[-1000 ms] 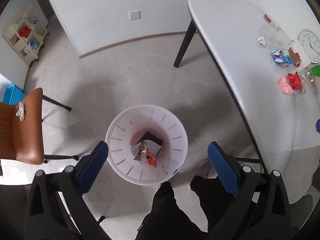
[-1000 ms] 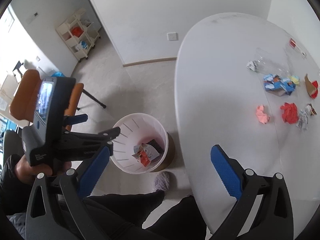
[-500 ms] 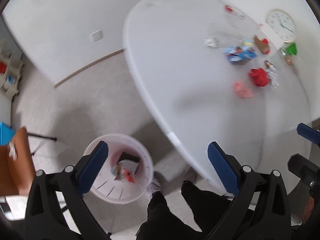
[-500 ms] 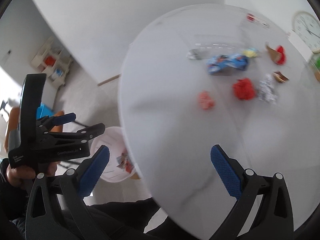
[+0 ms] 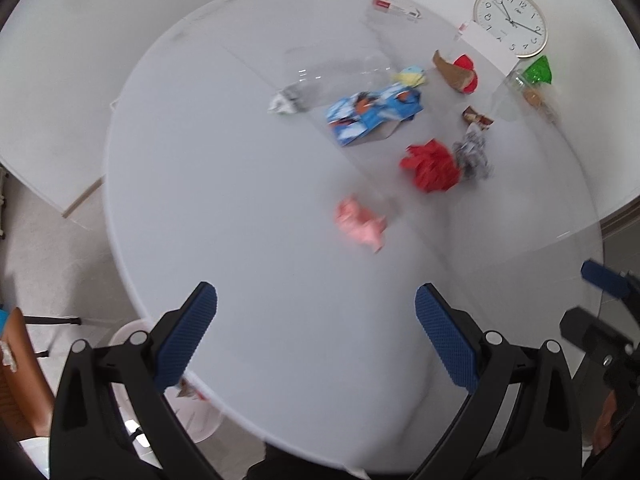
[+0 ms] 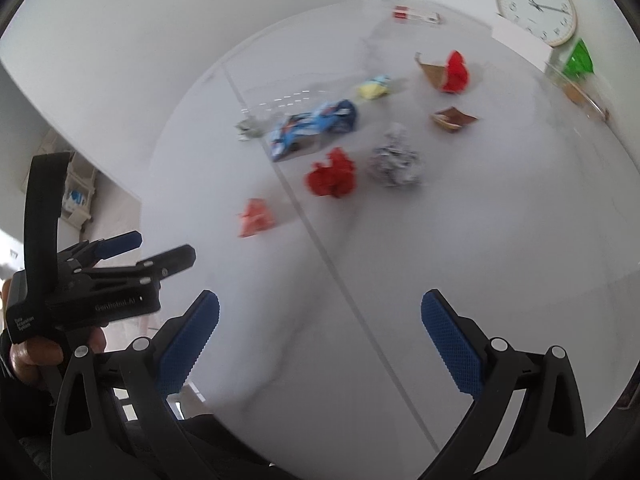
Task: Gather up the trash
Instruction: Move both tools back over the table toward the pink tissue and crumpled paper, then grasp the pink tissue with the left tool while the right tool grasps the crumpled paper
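Note:
Several pieces of trash lie on the white table (image 5: 240, 220): a pink paper ball (image 5: 360, 226) (image 6: 256, 218) nearest me, a red paper ball (image 5: 430, 166) (image 6: 332, 174), a grey foil ball (image 5: 474, 156) (image 6: 396, 160), a blue wrapper (image 5: 372, 114) (image 6: 312, 126) and a clear plastic bottle (image 5: 336, 74). My left gripper (image 5: 316, 336) is open and empty above the table's near part. My right gripper (image 6: 320, 340) is open and empty too. The white trash bin (image 5: 132, 340) peeks out under the table edge at lower left.
A yellow scrap (image 5: 410, 76), a brown and red wrapper (image 5: 458, 72) and a small brown wrapper (image 5: 476, 118) lie farther back. A wall clock (image 5: 510, 22), a white box and a green item (image 5: 538, 70) stand at the far right. A brown chair (image 5: 16, 376) is at the left.
Both grippers have swung up and right from above the bin to over the table. The trash pieces now lie ahead of the fingers. Both stay open.

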